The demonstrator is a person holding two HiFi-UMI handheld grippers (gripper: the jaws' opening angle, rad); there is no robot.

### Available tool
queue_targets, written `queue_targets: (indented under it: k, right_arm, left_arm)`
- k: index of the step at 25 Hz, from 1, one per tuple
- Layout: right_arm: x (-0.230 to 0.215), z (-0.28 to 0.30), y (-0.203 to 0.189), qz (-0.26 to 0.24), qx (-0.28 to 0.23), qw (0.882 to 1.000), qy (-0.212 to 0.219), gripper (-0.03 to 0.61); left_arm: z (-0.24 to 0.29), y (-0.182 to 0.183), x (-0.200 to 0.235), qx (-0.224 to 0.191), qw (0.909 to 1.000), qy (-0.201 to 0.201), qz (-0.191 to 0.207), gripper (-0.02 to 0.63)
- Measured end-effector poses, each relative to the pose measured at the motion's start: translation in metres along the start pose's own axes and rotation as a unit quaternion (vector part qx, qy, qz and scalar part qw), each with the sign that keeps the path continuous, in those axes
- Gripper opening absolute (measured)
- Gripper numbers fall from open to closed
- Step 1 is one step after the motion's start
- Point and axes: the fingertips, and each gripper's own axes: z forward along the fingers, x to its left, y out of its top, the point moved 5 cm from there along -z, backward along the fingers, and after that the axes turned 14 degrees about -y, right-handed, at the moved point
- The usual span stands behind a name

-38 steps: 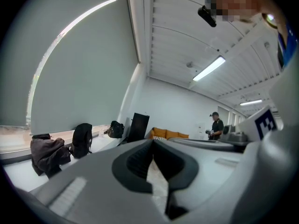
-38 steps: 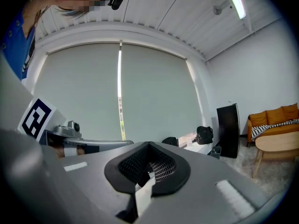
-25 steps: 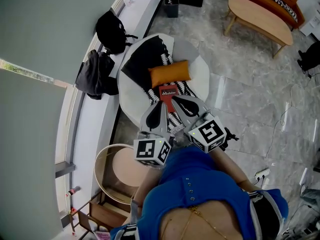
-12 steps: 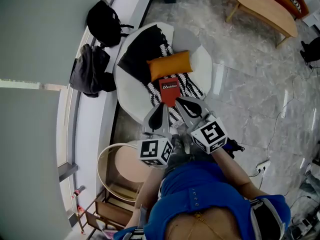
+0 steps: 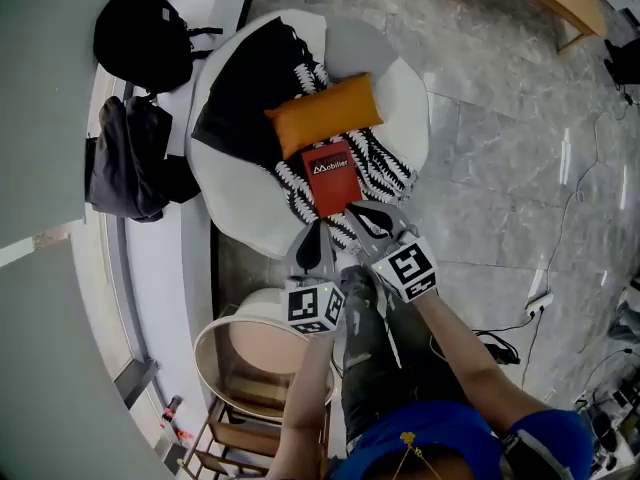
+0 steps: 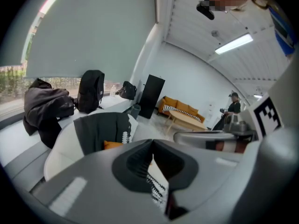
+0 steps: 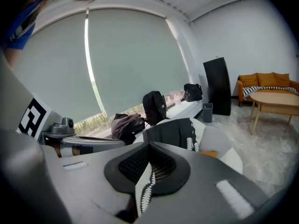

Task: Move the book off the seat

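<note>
I am working in a lounge area. Reference: the round white chair [image 5: 235, 188]. Beyond it stand an orange sofa [image 7: 266, 80] and a wooden coffee table [image 7: 276, 98] on a polished stone floor [image 5: 500, 158]. Beside it, a window ledge [image 5: 165, 268] under a roller blind [image 7: 131, 59] carries backpacks [image 5: 140, 38].

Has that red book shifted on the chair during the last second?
No. The red book still lies right against the orange cushion on the white seat, as before; only the camera's view has shifted.
</note>
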Motion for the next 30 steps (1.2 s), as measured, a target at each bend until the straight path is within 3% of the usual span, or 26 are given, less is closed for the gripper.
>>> queue_targets:
  k: [3, 7, 12, 13, 14, 15, 19, 23, 25, 27, 30]
  right_arm:
    - [-0.017, 0.063, -0.083, 0.009, 0.040, 0.999, -0.016, 0.000]
    - [-0.041, 0.138, -0.198, 0.011, 0.122, 0.992, -0.033, 0.000]
    - [-0.065, 0.198, -0.316, -0.003, 0.202, 0.979, -0.022, 0.002]
    - [-0.069, 0.207, -0.335, 0.004, 0.214, 0.977, -0.018, 0.012]
    - [-0.072, 0.216, -0.353, 0.016, 0.226, 0.974, -0.015, 0.112]
    - [-0.076, 0.223, -0.369, 0.030, 0.235, 0.971, -0.016, 0.177]
    - [-0.099, 0.245, -0.408, 0.103, 0.241, 0.963, -0.052, 0.232]
    - [-0.100, 0.265, -0.429, 0.131, 0.257, 0.957, -0.029, 0.253]
    - [-0.100, 0.272, -0.436, 0.137, 0.269, 0.953, -0.022, 0.253]
    - [-0.105, 0.273, -0.438, 0.150, 0.275, 0.949, -0.033, 0.191]
    - [-0.107, 0.268, -0.432, 0.154, 0.280, 0.946, -0.042, 0.178]
  left_arm:
    - [0.038, -0.070, 0.047, 0.011, 0.9997, 0.000, -0.020, 0.003]
    - [0.086, -0.168, 0.112, 0.056, 0.9981, 0.006, -0.026, 0.003]
    - [0.129, -0.276, 0.179, 0.112, 0.9924, 0.018, -0.048, 0.005]
    - [0.137, -0.294, 0.191, 0.125, 0.9902, 0.019, -0.061, 0.050]
    - [0.144, -0.312, 0.202, 0.138, 0.9871, 0.021, -0.079, 0.136]
    - [0.150, -0.329, 0.214, 0.149, 0.9836, 0.027, -0.097, 0.171]
    - [0.167, -0.368, 0.246, 0.169, 0.9754, 0.047, -0.134, 0.246]
    - [0.181, -0.390, 0.255, 0.193, 0.9704, 0.023, -0.143, 0.265]
    - [0.187, -0.399, 0.259, 0.212, 0.9678, 0.018, -0.136, 0.236]
    - [0.189, -0.401, 0.259, 0.220, 0.9667, 0.024, -0.128, 0.222]
    - [0.185, -0.395, 0.253, 0.223, 0.9654, 0.039, -0.130, 0.212]
